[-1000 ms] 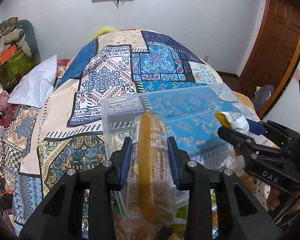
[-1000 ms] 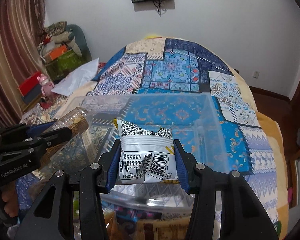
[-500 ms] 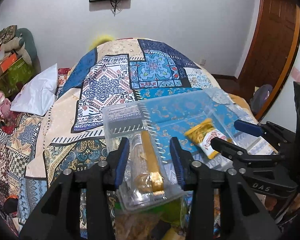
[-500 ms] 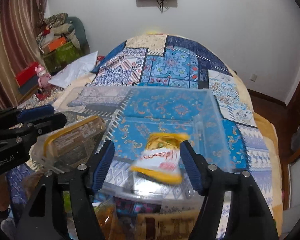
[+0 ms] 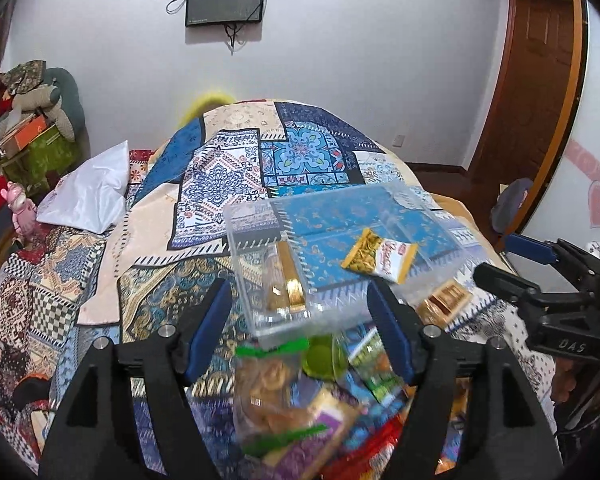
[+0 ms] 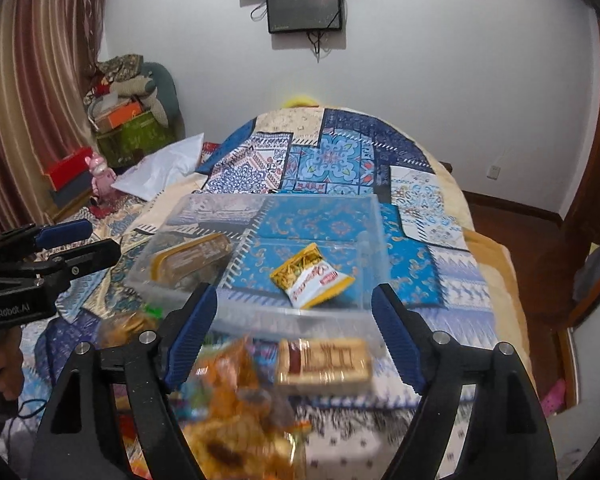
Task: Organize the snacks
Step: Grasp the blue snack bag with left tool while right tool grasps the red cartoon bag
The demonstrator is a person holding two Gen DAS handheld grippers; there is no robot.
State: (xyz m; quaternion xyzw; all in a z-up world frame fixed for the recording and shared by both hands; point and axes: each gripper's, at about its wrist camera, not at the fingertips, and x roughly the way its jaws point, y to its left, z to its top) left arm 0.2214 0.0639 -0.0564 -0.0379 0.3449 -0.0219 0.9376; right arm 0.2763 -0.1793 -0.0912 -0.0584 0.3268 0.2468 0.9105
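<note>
A clear plastic bin (image 5: 256,316) (image 6: 292,320) stands on the patterned bedspread. In it lie a clear packet of golden biscuits (image 5: 284,284) (image 6: 188,256) at its left and a yellow and white snack bag (image 5: 380,256) (image 6: 312,276) at its right. My left gripper (image 5: 300,320) is open and empty, above the bin's near edge. My right gripper (image 6: 292,328) is open and empty, also above the near edge. A pile of loose snacks (image 5: 300,408) (image 6: 240,400) lies in front of the bin, with a brown boxed snack (image 6: 324,364) among them.
The bed (image 5: 220,168) stretches away behind the bin, with a white pillow (image 5: 88,196) at its left. Boxes and soft toys (image 6: 128,116) are stacked at the far left by a curtain. A wooden door (image 5: 536,92) is at the right.
Both grippers opened and let go: the biscuit packet and the snack bag dropped into the bin. Both grippers drew back and up, so the loose snack pile came into view.
</note>
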